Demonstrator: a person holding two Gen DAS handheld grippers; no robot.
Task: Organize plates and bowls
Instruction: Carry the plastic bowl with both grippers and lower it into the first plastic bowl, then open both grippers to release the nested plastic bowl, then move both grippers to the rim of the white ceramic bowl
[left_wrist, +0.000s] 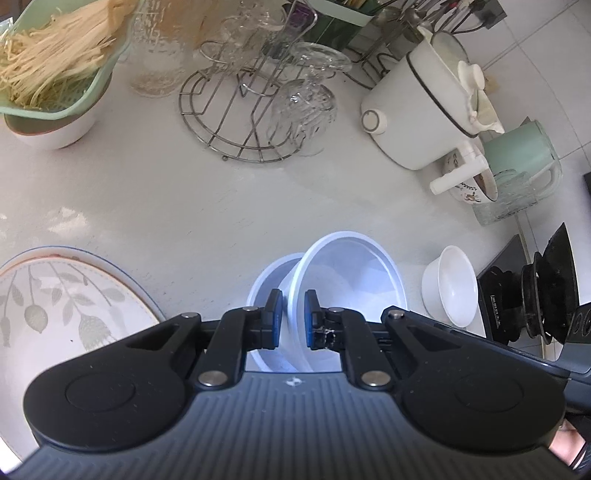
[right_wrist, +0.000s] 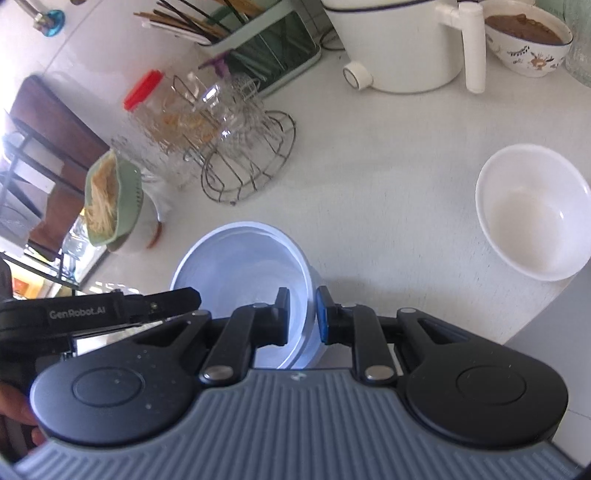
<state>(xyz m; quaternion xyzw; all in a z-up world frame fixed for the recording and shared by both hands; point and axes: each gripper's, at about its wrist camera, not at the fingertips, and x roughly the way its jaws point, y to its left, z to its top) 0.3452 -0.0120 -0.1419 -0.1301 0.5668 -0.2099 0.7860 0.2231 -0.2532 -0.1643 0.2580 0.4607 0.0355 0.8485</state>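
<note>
Pale blue bowls: in the left wrist view, a tilted upper bowl (left_wrist: 347, 273) sits partly nested in a lower bowl (left_wrist: 269, 280), both at the near middle of the counter (left_wrist: 184, 206).
Left gripper (left_wrist: 293, 319): fingers narrowed on the upper bowl's near-left rim, one pad inside the wall, one outside, pinching it.
Right gripper (right_wrist: 301, 314): fingers pinch the near-right wall of the blue bowl (right_wrist: 240, 266), the left pad (right_wrist: 282, 314) inside, the blue right pad (right_wrist: 323, 314) outside; the lower bowl shows only as a sliver beneath it.
White bowl (right_wrist: 532, 210): upright on the counter, right of the blue bowls and apart from them; also seen at (left_wrist: 450, 284).
Leaf-pattern plate (left_wrist: 62, 306): near left, well apart from the bowls.
Wire glass rack (left_wrist: 240, 114): far middle, holding clear glasses.
Green colander (left_wrist: 55, 66): far left, filled with noodles, resting on a white bowl.
White electric pot (left_wrist: 413, 110): far right, with a patterned bowl (right_wrist: 528, 40) beside it.
Stove burner (left_wrist: 535, 295): right edge, beyond the white bowl.
</note>
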